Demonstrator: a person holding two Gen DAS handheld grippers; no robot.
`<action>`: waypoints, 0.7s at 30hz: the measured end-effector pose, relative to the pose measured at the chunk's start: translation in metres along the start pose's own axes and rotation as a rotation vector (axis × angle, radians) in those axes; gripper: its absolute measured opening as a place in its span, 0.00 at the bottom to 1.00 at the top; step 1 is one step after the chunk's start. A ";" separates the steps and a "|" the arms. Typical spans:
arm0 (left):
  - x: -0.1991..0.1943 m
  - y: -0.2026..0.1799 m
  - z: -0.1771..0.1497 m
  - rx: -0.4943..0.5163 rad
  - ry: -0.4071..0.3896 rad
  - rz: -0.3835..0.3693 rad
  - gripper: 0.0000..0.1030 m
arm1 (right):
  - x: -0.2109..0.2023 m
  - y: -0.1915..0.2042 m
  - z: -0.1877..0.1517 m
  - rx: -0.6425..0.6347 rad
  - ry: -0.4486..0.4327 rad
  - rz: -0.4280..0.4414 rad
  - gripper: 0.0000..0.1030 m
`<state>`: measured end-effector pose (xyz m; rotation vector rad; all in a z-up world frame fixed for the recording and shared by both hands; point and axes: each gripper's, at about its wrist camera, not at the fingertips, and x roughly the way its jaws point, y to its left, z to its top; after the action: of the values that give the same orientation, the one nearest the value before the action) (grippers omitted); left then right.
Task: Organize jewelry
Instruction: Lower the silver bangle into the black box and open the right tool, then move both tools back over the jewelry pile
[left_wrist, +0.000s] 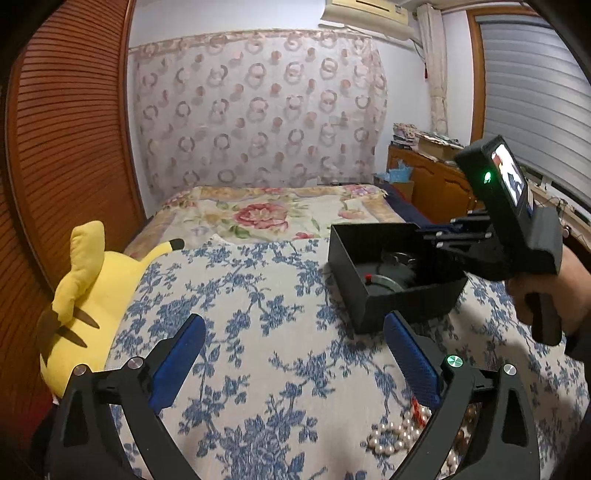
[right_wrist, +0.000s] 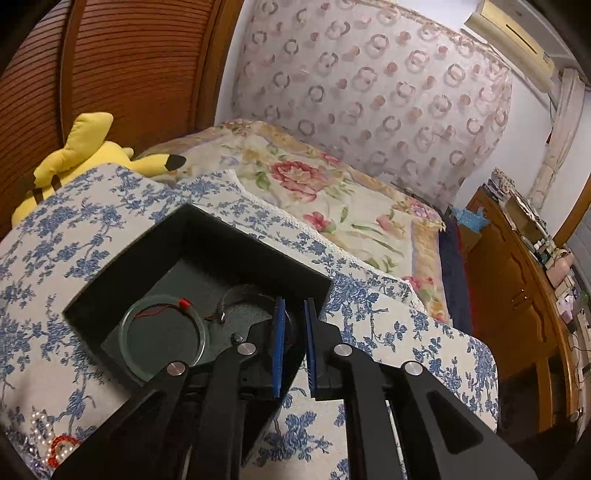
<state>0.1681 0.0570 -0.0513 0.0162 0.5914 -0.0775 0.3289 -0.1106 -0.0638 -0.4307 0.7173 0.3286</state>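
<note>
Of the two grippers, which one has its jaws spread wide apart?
The left gripper: its blue pads stand far apart over the floral cloth. The right gripper, at the black box, shows only a narrow gap.

Pale green bangle (right_wrist: 164, 338) flat in black box (right_wrist: 110, 288); pearls (left_wrist: 397, 435) outside.

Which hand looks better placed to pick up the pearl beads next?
Probably the left. Its fingers stand wide open with the pearl beads just below them on the bedspread, while the right gripper, nearly shut, is over the black box.
</note>
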 end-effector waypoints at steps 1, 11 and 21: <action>-0.001 0.000 -0.002 0.001 0.005 -0.005 0.91 | -0.006 -0.001 -0.001 0.003 -0.010 0.011 0.11; -0.026 -0.011 -0.041 0.014 0.066 -0.075 0.91 | -0.101 -0.002 -0.055 0.048 -0.138 0.154 0.25; -0.052 -0.024 -0.074 0.002 0.135 -0.122 0.91 | -0.142 0.015 -0.134 0.114 -0.122 0.227 0.42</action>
<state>0.0825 0.0389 -0.0836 -0.0133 0.7267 -0.1966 0.1464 -0.1827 -0.0601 -0.2196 0.6622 0.5203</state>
